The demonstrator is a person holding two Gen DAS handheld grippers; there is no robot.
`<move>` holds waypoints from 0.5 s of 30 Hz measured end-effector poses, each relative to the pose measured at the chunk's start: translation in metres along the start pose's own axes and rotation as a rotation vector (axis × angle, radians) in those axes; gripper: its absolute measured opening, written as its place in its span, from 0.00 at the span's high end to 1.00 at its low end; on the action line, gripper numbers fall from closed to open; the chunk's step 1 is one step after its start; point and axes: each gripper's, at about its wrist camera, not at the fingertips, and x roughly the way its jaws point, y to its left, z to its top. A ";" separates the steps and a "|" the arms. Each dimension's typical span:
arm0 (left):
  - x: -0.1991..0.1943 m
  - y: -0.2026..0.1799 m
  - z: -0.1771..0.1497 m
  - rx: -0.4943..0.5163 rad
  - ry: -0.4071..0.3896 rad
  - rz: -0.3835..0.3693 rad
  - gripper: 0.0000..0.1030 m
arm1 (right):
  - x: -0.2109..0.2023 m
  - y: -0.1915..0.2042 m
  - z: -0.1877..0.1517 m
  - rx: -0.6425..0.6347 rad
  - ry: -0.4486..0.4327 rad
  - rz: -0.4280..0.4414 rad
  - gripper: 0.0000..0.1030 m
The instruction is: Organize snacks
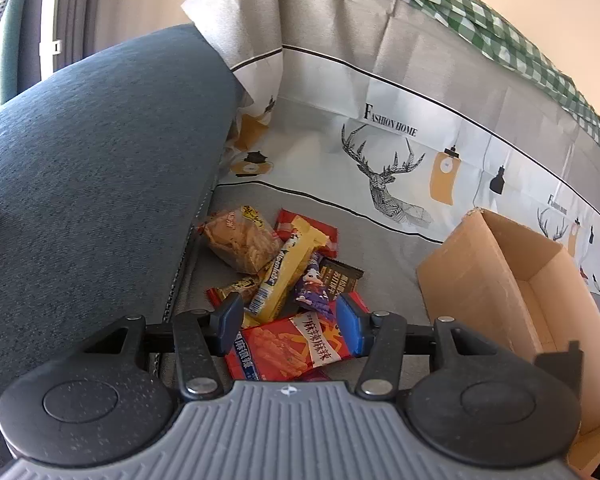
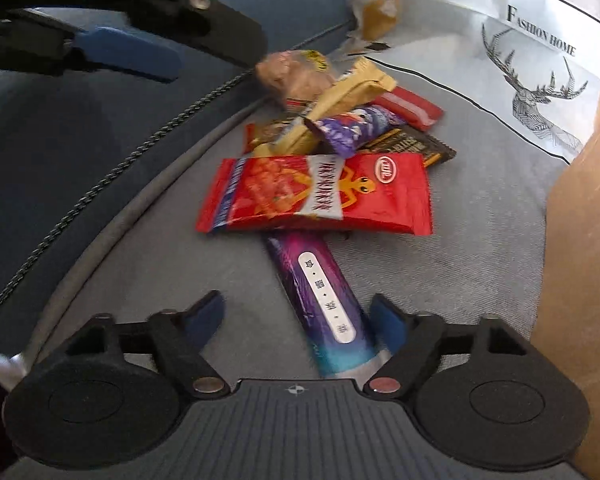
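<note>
A pile of snack packets lies on a grey sofa seat. A red crisp packet [image 1: 288, 346] [image 2: 320, 194] lies in front, with a yellow bar [image 1: 286, 270], a purple packet [image 1: 314, 284] and a tan cracker bag [image 1: 242, 240] behind it. My left gripper [image 1: 290, 320] is open above the red packet. A long purple bar [image 2: 326, 300] lies between the open fingers of my right gripper [image 2: 300, 320], close to the right finger. The left gripper also shows in the right wrist view [image 2: 128, 54], top left.
An open cardboard box [image 1: 512, 280] [image 2: 584, 240] stands to the right of the pile. A dark blue cushion [image 1: 100, 168] lies to the left. A sheet printed with deer [image 1: 392, 184] covers the sofa back behind the snacks.
</note>
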 end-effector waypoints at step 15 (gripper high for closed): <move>0.007 -0.007 -0.002 0.004 0.029 0.028 0.42 | -0.032 -0.002 -0.021 0.088 0.002 -0.024 0.77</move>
